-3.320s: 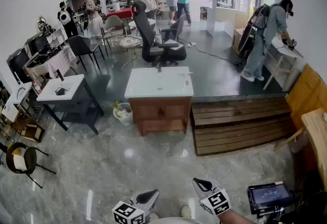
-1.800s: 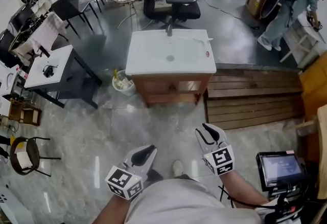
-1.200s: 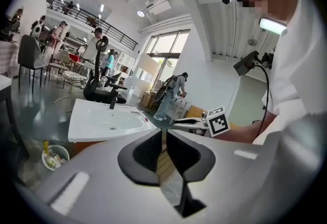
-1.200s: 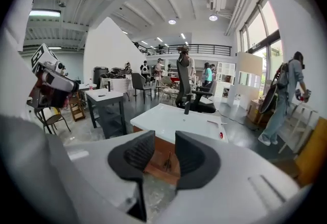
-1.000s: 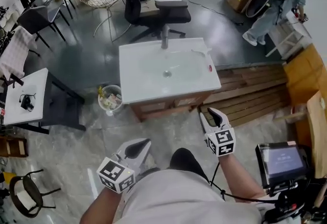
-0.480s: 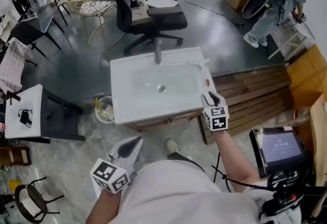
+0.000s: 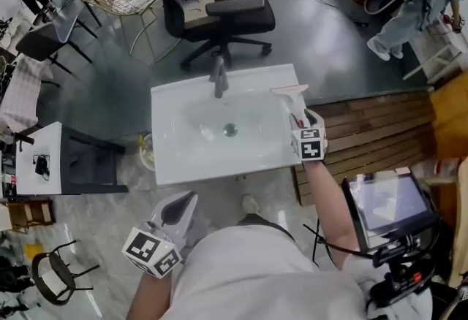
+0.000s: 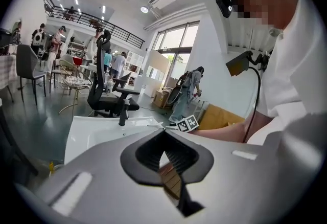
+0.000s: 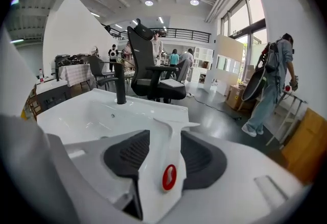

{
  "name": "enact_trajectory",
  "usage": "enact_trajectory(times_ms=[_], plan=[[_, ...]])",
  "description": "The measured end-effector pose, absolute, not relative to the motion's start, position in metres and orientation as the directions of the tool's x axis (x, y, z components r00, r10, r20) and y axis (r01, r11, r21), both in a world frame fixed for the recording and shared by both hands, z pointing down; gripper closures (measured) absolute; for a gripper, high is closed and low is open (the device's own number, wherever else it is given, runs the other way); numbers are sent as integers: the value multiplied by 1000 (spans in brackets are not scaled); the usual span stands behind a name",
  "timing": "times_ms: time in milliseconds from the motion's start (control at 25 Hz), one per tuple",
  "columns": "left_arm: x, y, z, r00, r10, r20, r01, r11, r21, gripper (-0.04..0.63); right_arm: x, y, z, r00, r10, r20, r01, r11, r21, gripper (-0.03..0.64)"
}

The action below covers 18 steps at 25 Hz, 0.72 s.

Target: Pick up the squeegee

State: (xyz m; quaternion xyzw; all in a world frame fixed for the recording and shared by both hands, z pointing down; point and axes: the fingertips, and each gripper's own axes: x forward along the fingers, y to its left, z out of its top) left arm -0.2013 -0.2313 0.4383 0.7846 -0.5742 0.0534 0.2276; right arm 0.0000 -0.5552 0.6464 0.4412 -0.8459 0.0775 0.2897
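Both grippers have advanced to the sink (image 7: 183, 161). Nearest, the left gripper (image 7: 189, 199) hangs closed, empty. Farther right, the right gripper (image 7: 298, 118) has jaws just opened wide, straddling the squeegee (image 7: 291, 94) lying on the sink's right edge; clamping and lifting remain.

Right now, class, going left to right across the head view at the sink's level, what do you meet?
white side table → sink → squeegee → wooden platform

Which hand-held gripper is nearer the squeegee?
Right. The right hand-held gripper, jaws just opened wider, straddles the squeegee on the sink's right rim; the left hand-held gripper hangs short of the sink.
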Motion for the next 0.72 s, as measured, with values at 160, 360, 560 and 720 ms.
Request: enact_trajectory(times_ms=[160,360,560,720], plan=[[-202,-242,442,278,-886,370,-941,-173,291,589,-4,-583,673,-438,-676,593,-789,605,107,439],[-208,-254,452,221,-889,402,-954,-111,280,588,-12,-615,695,-436,-663,609,-788,608,98,439],[-214,-260,453,195,-889,415,-959,-83,272,588,-14,-629,712,-411,-652,638,-796,597,97,439],[-216,-260,448,192,-888,418,-961,-85,263,589,-13,-631,712,-383,-662,644,-797,589,131,483]])
